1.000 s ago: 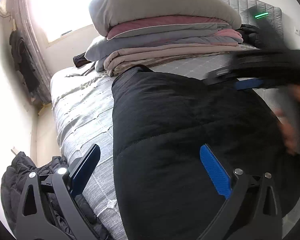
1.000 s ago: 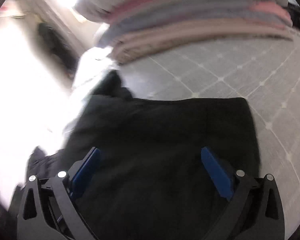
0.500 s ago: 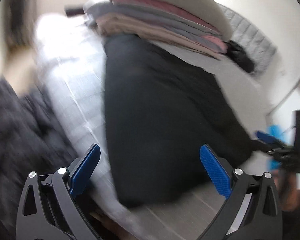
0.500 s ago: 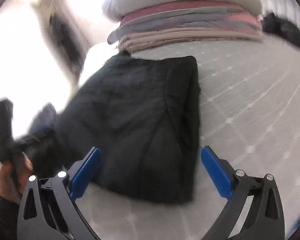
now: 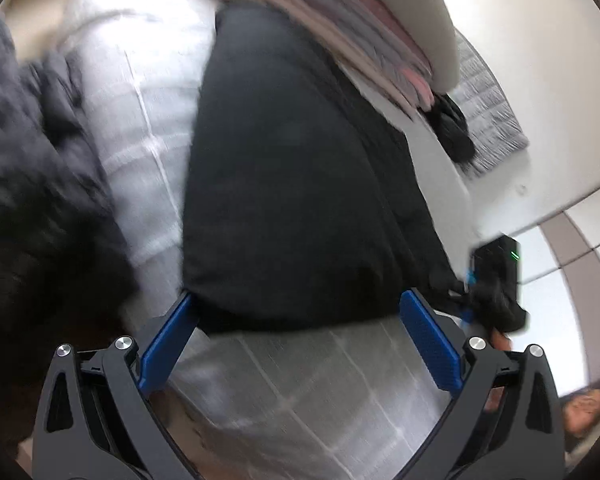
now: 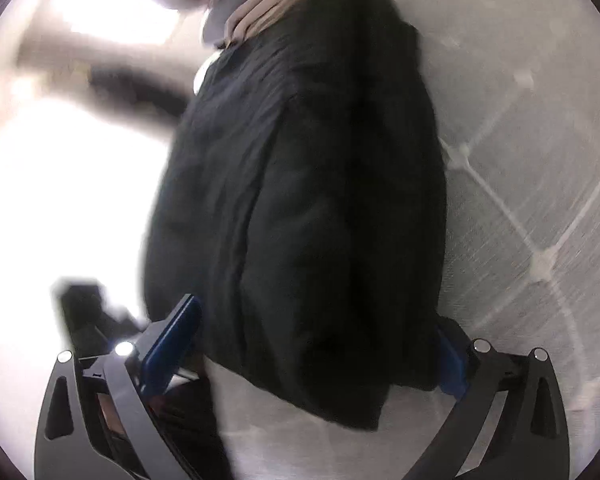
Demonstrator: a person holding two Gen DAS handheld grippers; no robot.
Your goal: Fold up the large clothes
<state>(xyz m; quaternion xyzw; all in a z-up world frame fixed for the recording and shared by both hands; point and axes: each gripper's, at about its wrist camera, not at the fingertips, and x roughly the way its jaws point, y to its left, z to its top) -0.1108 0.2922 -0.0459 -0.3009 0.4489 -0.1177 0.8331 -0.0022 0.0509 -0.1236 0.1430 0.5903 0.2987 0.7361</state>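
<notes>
Black padded garment, folded into a long block, lies on the grey quilted bed cover, its far end against a stack of folded bedding topped by a pale pillow.

Left tongs: blue pads spread wide, level with the garment's near edge, the left pad at its near left corner; whether it touches cannot be told. Nothing is held between them.

Right tongs: also spread wide, straddling the near end of the garment. The right-hand pad is partly hidden behind the fabric; contact on either side cannot be confirmed through the blur. In the left wrist view these tongs sit at the garment's near right corner, with part of the holder's hand just visible below them.

Dark quilted clothing is heaped at the left of the bed. Another dark item lies at the far right beside the bedding stack. Both views are motion-blurred.
</notes>
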